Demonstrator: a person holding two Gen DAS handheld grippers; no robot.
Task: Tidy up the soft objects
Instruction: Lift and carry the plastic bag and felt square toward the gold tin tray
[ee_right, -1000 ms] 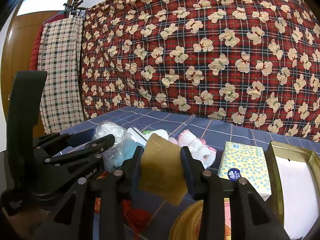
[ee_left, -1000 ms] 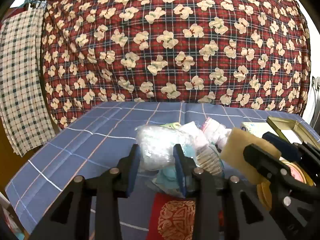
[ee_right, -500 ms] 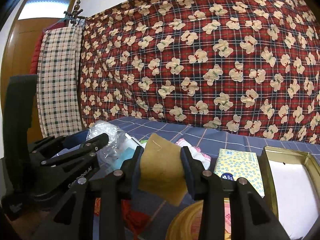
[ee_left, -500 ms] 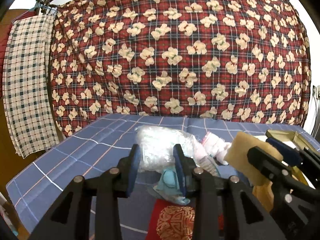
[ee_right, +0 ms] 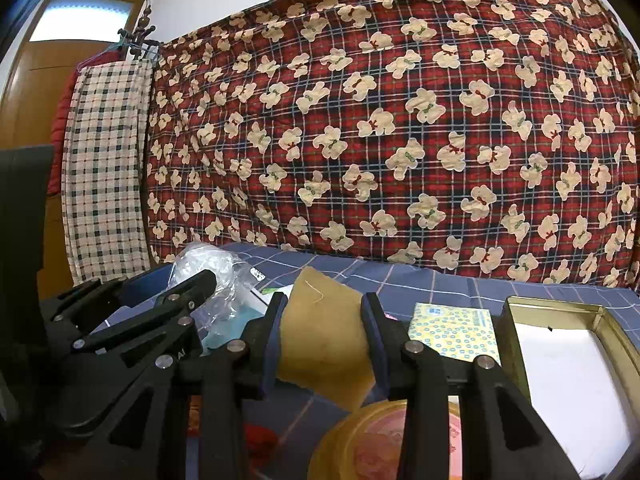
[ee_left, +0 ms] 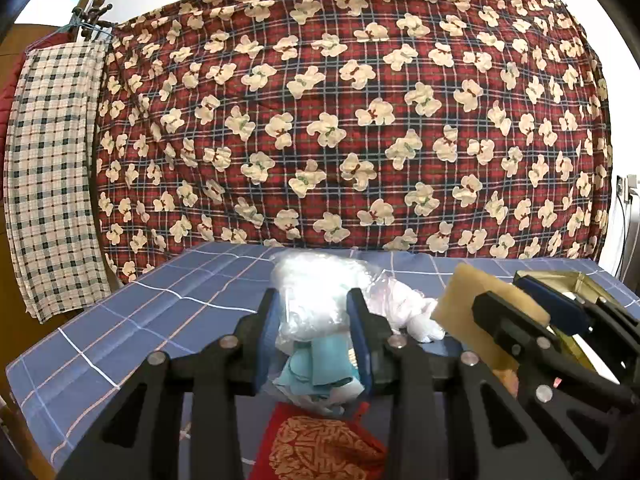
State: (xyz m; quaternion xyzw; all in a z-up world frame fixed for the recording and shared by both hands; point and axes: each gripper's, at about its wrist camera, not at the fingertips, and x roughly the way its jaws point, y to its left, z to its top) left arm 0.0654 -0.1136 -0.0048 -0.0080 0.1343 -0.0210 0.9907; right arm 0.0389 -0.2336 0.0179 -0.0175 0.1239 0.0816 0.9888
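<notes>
Your left claw [ee_left: 314, 334] pinches the crinkly plastic bag [ee_left: 316, 300]; your right claw [ee_right: 324, 340] pinches the tan sponge [ee_right: 324, 344]. At two o'clock the metal tin [ee_right: 560, 344] waits; slippery film may slide free.

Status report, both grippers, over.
Left gripper shut on clear plastic bag. Right gripper shut on tan sponge. Open tin box at right, nothing in the way.

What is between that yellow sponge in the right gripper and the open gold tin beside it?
Nothing visible blocks it. The sponge is held in the right gripper above the blue cloth. The tin stands open to its right; only a flat tissue pack lies low between them.
</notes>
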